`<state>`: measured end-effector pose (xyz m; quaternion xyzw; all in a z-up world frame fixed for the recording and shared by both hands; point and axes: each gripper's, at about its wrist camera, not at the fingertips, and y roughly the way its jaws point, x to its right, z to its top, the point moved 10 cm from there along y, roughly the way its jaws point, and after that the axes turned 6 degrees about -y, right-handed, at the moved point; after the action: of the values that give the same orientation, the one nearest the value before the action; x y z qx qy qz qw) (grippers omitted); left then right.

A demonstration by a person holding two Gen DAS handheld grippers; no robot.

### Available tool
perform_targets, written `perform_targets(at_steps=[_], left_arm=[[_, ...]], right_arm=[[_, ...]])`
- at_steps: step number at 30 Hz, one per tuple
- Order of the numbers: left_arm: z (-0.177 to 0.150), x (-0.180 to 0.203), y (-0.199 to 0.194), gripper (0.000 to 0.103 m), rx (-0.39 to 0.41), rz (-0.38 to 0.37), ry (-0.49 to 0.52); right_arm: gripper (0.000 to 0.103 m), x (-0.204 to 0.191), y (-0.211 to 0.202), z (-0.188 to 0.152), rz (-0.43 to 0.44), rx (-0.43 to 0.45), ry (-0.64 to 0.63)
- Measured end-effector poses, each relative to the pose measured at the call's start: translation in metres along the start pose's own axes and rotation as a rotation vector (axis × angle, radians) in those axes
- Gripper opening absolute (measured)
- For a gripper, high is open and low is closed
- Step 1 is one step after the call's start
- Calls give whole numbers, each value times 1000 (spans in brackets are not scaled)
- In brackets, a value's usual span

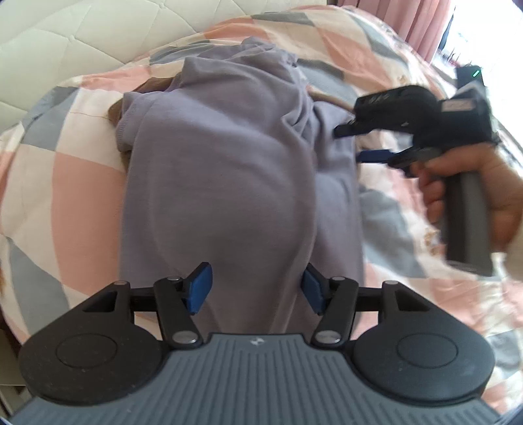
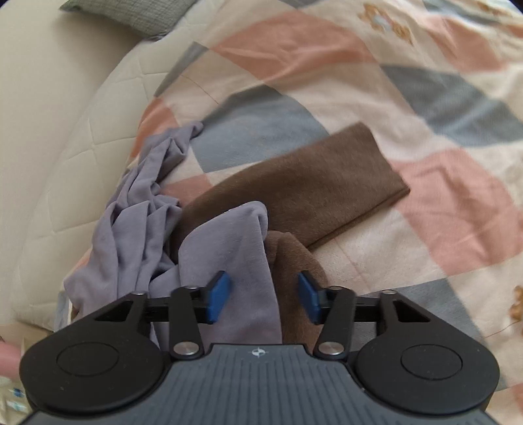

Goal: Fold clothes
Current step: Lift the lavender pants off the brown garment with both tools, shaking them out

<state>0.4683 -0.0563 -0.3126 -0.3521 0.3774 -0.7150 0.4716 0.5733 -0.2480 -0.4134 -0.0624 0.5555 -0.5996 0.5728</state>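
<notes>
A lavender garment (image 1: 222,170) lies stretched lengthwise on the checked quilt (image 1: 75,183). My left gripper (image 1: 257,286) stands open over its near end, blue pads on either side of the cloth without pinching it. The right gripper (image 1: 354,142), held by a hand (image 1: 490,196), hovers open at the garment's right edge. In the right wrist view, my right gripper (image 2: 263,296) is open above a lavender fold (image 2: 228,248) and a brown garment (image 2: 294,186) lying under it. Bunched lavender cloth (image 2: 130,222) trails to the left.
A cream quilted mattress edge (image 1: 65,36) borders the bed at the far left, and shows as a pale quilted surface (image 2: 59,137) in the right wrist view. Pink curtains (image 1: 421,23) hang at the far right. A grey cushion (image 2: 130,13) sits at the top.
</notes>
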Motion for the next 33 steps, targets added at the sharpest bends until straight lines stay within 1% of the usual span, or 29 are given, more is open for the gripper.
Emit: perform_targets(at_steps=[1, 2, 3, 6, 7, 9, 11, 13, 16, 19, 21, 23, 25, 27, 30, 33], left_arm=[[1, 1, 1, 55, 0, -4, 5], [1, 2, 4, 54, -4, 2, 16], [0, 2, 9, 49, -14, 3, 21], [1, 0, 14, 31, -29, -26, -12], [2, -1, 11, 27, -24, -34, -21], [4, -4, 2, 14, -9, -52, -45], [7, -9, -12, 10, 13, -68, -86], [16, -6, -35, 9, 57, -89, -98], [32, 6, -74, 9, 136, -129, -97], [48, 18, -114, 9, 215, -168, -95], [58, 26, -141, 9, 267, -195, -94], [68, 39, -168, 9, 320, -226, -82], [68, 74, -197, 9, 365, -281, -23], [61, 113, -221, 9, 374, -360, 21], [43, 177, -253, 9, 353, -475, 96], [20, 240, -280, 9, 329, -575, 168]], right_arm=[[25, -1, 3, 0, 21, -6, 6], [19, -2, 5, 0, 40, -13, 11], [7, -3, 6, -1, 49, -23, 10], [4, -6, -4, -2, 79, -15, 4], [3, -8, -12, -1, 100, 4, 8], [3, -9, -35, -1, 130, 49, 26], [3, -10, -70, 0, 169, 113, 62], [2, -11, -106, 0, 206, 176, 95], [2, -15, -169, -3, 241, 275, 101], [2, -20, -236, -2, 261, 387, 74], [2, -22, -282, -3, 256, 465, 51], [2, -18, -335, -3, 247, 564, 42], [2, -11, -393, -5, 232, 664, 41], [2, 1, -456, -11, 202, 759, 33], [2, 26, -551, -28, 124, 875, 9], [2, 52, -635, -50, 45, 940, 4]])
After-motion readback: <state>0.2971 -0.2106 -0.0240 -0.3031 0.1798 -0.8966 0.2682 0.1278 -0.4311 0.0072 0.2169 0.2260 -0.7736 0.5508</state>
